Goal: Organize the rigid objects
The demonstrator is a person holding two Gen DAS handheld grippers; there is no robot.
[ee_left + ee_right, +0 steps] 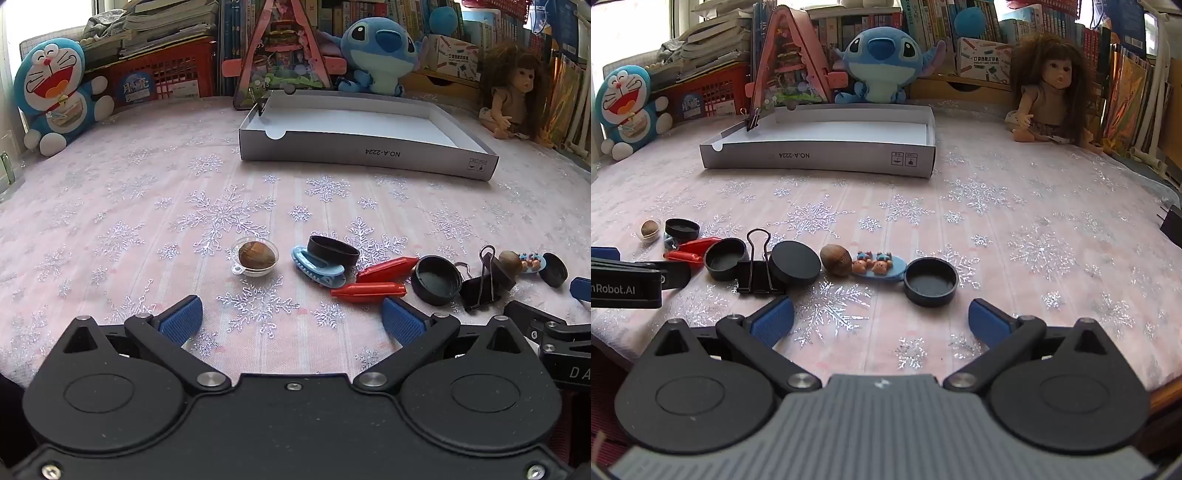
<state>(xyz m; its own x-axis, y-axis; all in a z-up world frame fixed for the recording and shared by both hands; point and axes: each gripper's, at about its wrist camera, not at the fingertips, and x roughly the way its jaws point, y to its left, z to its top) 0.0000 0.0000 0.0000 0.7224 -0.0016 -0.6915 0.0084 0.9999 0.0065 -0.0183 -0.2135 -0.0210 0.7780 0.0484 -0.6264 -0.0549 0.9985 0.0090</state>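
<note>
Small rigid objects lie in a row on the snowflake cloth. The left wrist view shows a nut in a clear cup (pixel 256 257), a blue hair clip (pixel 317 267), two red clips (pixel 369 290), black lids (pixel 436 279) and a black binder clip (pixel 484 282). The right wrist view shows the binder clip (pixel 759 271), a black lid (pixel 795 263), a loose nut (pixel 836 259), a blue bear clip (pixel 880 267) and an upturned lid (pixel 931 281). A white cardboard tray (pixel 369 153) (pixel 820 157) stands behind. My left gripper (pixel 291 319) and right gripper (pixel 881 319) are open, empty, just short of the row.
Doraemon plush (pixel 55 92), Stitch plush (pixel 882 62), a doll (pixel 1049 88), a pink triangular toy house (pixel 284 55) and bookshelves line the back. A small binder clip (pixel 752 118) is clipped on the tray's left rim. The table's edge runs at the right.
</note>
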